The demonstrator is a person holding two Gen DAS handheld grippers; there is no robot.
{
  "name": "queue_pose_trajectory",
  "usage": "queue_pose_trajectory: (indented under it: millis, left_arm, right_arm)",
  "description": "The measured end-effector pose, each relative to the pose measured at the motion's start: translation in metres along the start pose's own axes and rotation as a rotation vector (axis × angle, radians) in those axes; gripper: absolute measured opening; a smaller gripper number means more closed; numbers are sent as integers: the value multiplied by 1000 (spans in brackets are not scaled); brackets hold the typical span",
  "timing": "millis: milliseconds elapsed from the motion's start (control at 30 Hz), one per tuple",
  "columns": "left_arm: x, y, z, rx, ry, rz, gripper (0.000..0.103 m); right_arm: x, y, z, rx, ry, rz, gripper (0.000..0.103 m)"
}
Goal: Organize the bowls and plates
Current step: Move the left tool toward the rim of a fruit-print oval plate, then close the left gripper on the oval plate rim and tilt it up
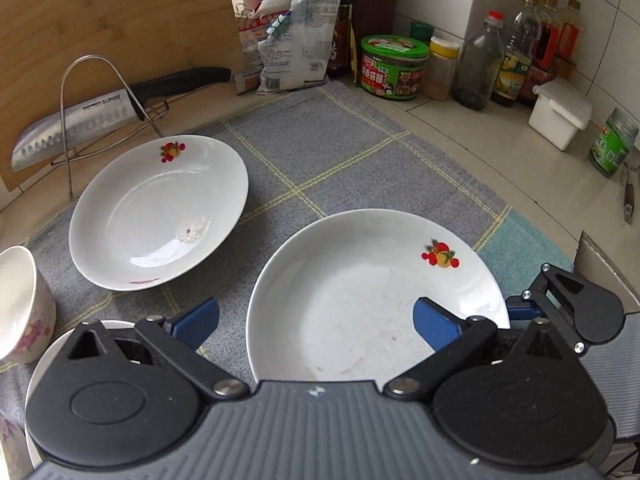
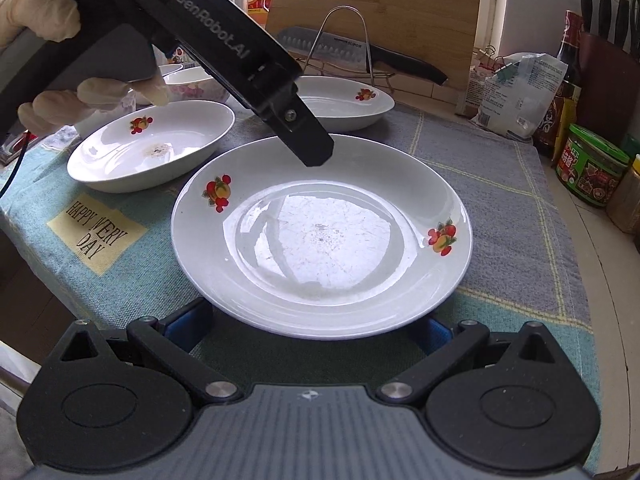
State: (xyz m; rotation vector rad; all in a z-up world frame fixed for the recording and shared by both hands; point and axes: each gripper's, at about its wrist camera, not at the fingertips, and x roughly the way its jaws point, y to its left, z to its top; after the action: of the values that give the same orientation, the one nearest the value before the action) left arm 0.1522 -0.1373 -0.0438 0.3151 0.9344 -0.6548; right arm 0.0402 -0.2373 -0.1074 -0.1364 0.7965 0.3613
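Note:
Three white fruit-print dishes lie on a grey and teal cloth (image 2: 500, 184). The nearest plate (image 2: 320, 236) also shows in the left wrist view (image 1: 360, 292). My right gripper (image 2: 312, 328) is open, its blue pads at the plate's near rim, one on each side, partly hidden under it. My left gripper (image 1: 316, 320) is open above the same plate; its body shows in the right wrist view (image 2: 256, 68). A deep dish (image 1: 160, 212) lies at the far left, also in the right wrist view (image 2: 344, 100). Another dish (image 2: 152, 148) lies left. Flowered bowls (image 2: 192, 84) stand behind.
A wire rack (image 1: 100, 108) with a knife (image 1: 80, 128) leans on a wooden board (image 1: 120, 20) at the back. Bottles and jars (image 1: 500, 52), a green tub (image 1: 392, 68) and a bag (image 1: 292, 40) line the wall. A flowered bowl (image 1: 20, 304) stands far left.

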Motion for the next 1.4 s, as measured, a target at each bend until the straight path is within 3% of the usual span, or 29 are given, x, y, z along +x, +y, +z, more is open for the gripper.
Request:
queue_pose_trajectory:
  millis: [100,333,433,1033,1233,1400]
  left_arm:
    - [19,2,6,18,57,-2,102]
    - [50,7,14,88,148,-88,102]
    - [61,14,15,68,197,-130,102]
    - [63,18,14,181,188,-163,103]
    - [62,18,22,180,266,-283,102]
    - [64,18,27,218,302,-319,102]
  right_arm:
    - [-1,0,-1,-2,-2,3,103]
    - [-2,0,-2,2,-1,-3,103]
    - [-1,1,-1,8,2,-10,103]
    - [-6,5,-7,37,-23,-46,103]
    - [-8,8,-10,51,-30,-63,103]
    - [-10,9,-11,57,-35,-70,103]
